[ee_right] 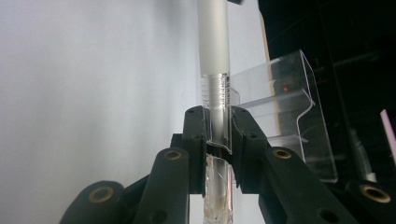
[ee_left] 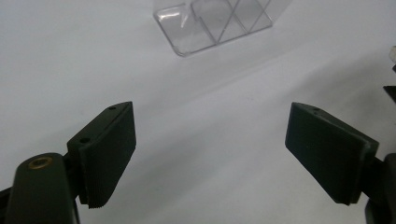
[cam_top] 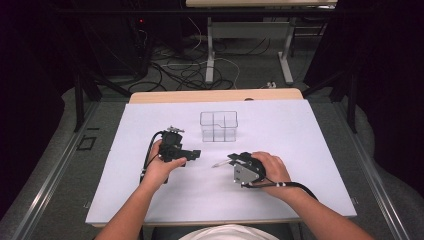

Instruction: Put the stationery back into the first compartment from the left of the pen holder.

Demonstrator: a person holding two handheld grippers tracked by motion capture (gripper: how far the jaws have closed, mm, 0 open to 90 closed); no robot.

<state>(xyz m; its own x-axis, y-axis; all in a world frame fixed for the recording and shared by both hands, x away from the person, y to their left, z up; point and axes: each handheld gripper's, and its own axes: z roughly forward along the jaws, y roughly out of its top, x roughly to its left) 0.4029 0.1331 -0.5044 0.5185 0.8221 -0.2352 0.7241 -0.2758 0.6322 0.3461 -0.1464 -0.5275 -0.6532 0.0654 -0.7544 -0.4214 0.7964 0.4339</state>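
Landmark: clear divided organizer [cam_top: 218, 126], standing upright on the counter [cam_top: 310, 150], a little beyond the midpoint between the two hands.
Left hand-held gripper [cam_top: 192, 154]: on the person's side of the organizer and to its left; jaws spread wide with nothing between them, bare white surface showing through the gap in the left gripper view, organizer [ee_left: 217, 23] ahead of it.
Right hand-held gripper [cam_top: 231, 160]: on the person's side of the organizer and slightly to its right; jaws pressed in on a pen [ee_right: 214, 60].
Pen, position: held low near the counter, tip pointing left, well short of the organizer [ee_right: 285, 121]; in the high view the pen [cam_top: 220, 163] sticks out of the jaws toward the left gripper.
Pen, build: frosted pale barrel, clear section with small print where the jaws close, clear end piece behind them.
Handling, judged: light and stiff; smooth round plastic likely to slip or roll in flat pads; the grip sits near one end, so the long free part may swing or droop.
Best hold, judged: across the barrel nearer its middle, pads square to it.
Organizer, judged: light, thin, hard plastic; easily nudged or tipped by a bump on the rim.
Surface: plain matte white sheet over a wood-edged counter.
Room: dim, dark curtains at the sides, grey floor, tangle of cables [cam_top: 175, 70] and a second table's legs [cam_top: 210, 50] beyond the organizer.
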